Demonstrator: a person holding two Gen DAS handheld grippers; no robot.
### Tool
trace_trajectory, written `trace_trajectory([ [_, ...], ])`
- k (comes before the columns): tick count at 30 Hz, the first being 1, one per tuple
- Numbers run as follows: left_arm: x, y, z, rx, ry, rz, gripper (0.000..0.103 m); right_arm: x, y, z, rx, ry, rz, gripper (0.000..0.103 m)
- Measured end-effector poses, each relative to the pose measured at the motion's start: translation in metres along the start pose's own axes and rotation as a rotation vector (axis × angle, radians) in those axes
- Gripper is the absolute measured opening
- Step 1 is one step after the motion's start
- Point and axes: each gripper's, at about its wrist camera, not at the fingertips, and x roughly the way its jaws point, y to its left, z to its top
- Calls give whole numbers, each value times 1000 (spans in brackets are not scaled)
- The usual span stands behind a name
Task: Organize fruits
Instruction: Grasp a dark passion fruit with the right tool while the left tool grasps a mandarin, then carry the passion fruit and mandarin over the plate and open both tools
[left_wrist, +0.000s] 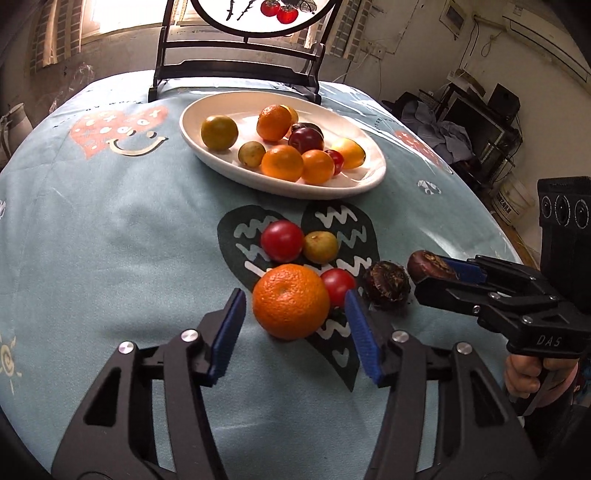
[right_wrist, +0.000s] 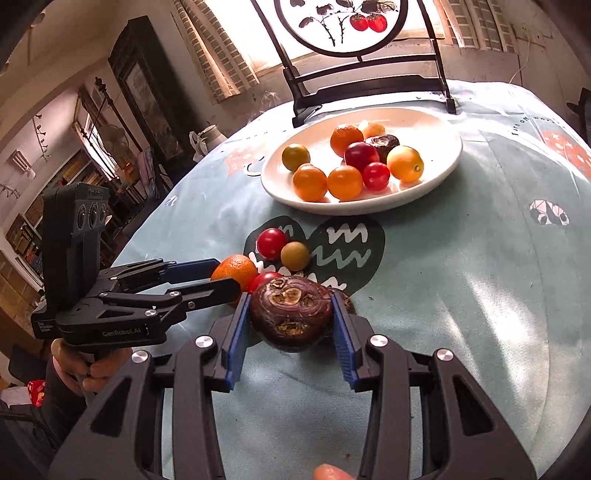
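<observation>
A white oval plate (left_wrist: 221, 162) (right_wrist: 436, 184) at the back of the table holds several oranges, tomatoes and other small fruits. My left gripper (left_wrist: 295, 299) (right_wrist: 218, 275) is open, its blue pads either side of a large orange (left_wrist: 290, 301) (right_wrist: 234, 269) on the cloth. Two red tomatoes (left_wrist: 282, 240) (left_wrist: 338, 286) and a small green-brown fruit (left_wrist: 320, 246) (right_wrist: 294, 255) lie beside it. My right gripper (right_wrist: 291, 314) (left_wrist: 432, 271) is shut on a dark brown water chestnut (right_wrist: 291, 317) (left_wrist: 430, 266), held just above the cloth. Another dark chestnut (left_wrist: 386, 287) lies on the cloth.
The round table has a light blue printed cloth (left_wrist: 110, 240) (right_wrist: 461, 295). A black stand with a round painted panel (left_wrist: 236, 59) (right_wrist: 365, 66) stands behind the plate. Shelves and clutter (left_wrist: 480, 129) are off the table's right edge.
</observation>
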Motion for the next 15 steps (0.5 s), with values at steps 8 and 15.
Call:
trace_trajectory([
  [8, 9, 3, -1, -19, 31, -11, 50, -1, 0, 1, 0, -4, 2, 43],
  [15, 7, 6, -1, -34, 25, -10, 45, -1, 0, 0, 0, -4, 0, 43],
])
